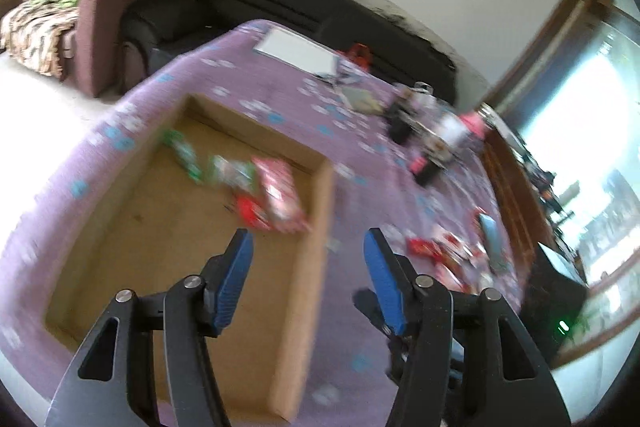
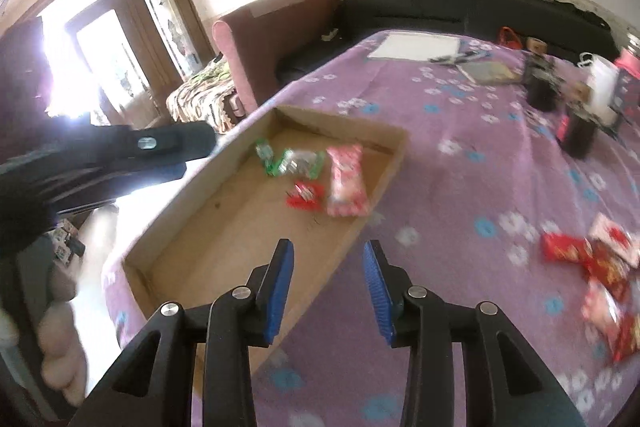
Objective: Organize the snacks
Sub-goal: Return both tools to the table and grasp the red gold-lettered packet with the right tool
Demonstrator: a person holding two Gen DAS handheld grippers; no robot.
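A shallow cardboard box [image 1: 316, 227] [image 2: 384, 163] lies on the purple flowered cloth. Inside it lie green packets [image 1: 224, 171] [image 2: 298, 163], a pink packet [image 1: 280, 195] [image 2: 345, 181] and a small red packet [image 1: 250, 211] [image 2: 305, 195]. A loose pile of red and pink snack packets [image 1: 444, 251] [image 2: 596, 259] lies on the cloth to the right of the box. My left gripper [image 1: 308, 247] is open and empty above the box's right wall. My right gripper [image 2: 328, 259] is open and empty above the box's near right wall. The left gripper's body [image 2: 152, 143] shows at the left of the right wrist view.
Dark jars and bottles [image 1: 424, 135] [image 2: 560, 107] stand on the far right of the cloth. A white sheet [image 1: 296, 53] [image 2: 416, 47] and a notebook lie at the far end. A black sofa [image 1: 320, 7] and a pink armchair [image 2: 276, 39] stand behind the table.
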